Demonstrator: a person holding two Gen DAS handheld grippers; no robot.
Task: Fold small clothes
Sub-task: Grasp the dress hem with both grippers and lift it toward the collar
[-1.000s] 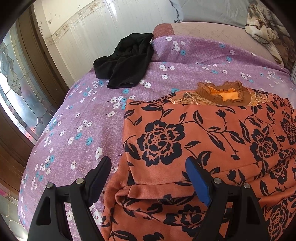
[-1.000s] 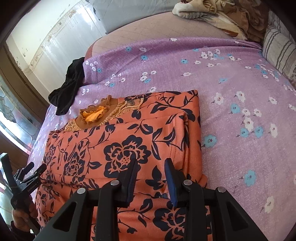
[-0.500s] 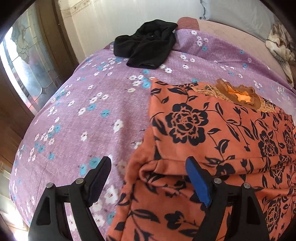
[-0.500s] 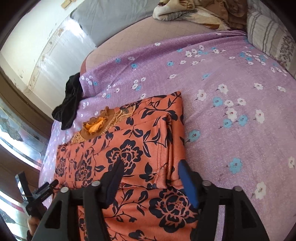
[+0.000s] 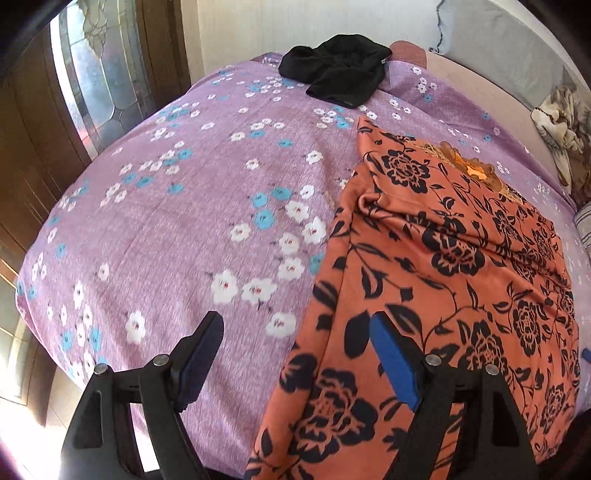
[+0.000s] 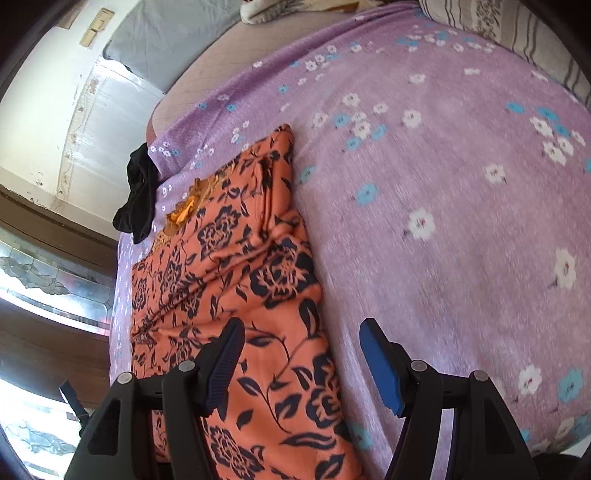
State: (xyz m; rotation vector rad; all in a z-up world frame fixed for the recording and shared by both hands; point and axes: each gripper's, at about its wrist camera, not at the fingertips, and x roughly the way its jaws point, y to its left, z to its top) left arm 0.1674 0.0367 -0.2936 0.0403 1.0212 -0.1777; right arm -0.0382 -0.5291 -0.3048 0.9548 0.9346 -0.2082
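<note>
Orange floral garment lying folded lengthwise on the purple flowered bedsheet, at 3 o'clock in the left wrist view. Left tongs and right tongs both released, gripping nothing, each straddling a long edge of the garment. Black cloth heaped at 12 o'clock, well apart; striped pillow at 1 o'clock in the right wrist view.

No readable text, label or number shows anywhere (either wrist view).

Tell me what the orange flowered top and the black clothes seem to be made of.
The orange top looks like a soft, matte knit, maybe brushed: it drapes in rounded folds without shine. The black clothes look like thin, limp matte fabric, crumpled loosely; the exact fibre can't be told.
</note>
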